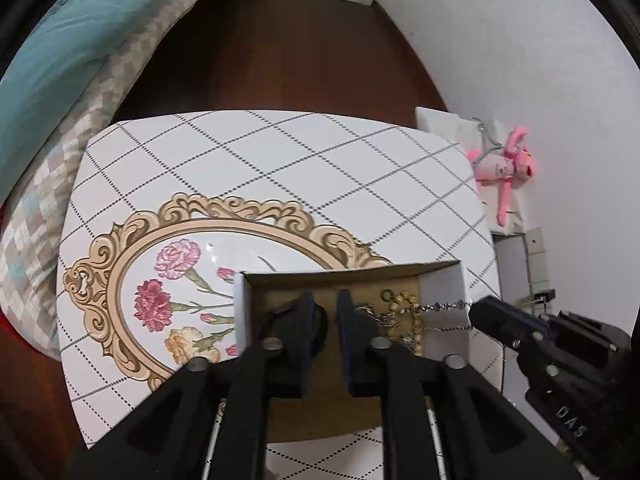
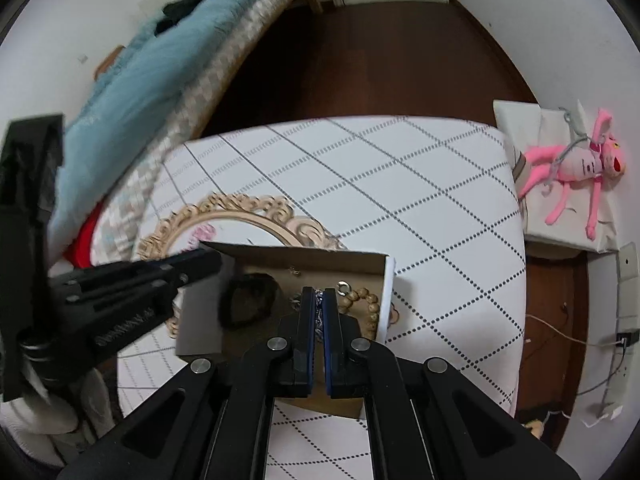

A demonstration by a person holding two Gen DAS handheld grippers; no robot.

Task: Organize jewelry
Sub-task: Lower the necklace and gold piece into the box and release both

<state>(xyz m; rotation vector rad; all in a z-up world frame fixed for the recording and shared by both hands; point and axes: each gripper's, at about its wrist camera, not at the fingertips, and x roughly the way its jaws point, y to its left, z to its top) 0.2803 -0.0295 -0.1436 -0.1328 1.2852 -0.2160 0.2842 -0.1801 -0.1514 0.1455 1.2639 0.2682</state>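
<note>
a small open cardboard box sits on a white table printed with a dotted diamond grid and an ornate gold frame of carnations. inside the box lie a wooden bead bracelet, a dark hair tie and a silver chain.

the left gripper points down into the box with a narrow gap between its jaws – nothing sits between them. the right gripper is pinched closed on the silver chain, which shows as a glint between its blue pads. in the left wrist view the chain stretches from the box over its right wall to those tips.

a pink plush toy lies on a white stand beside the table – a bed with a teal blanket stands behind.
</note>
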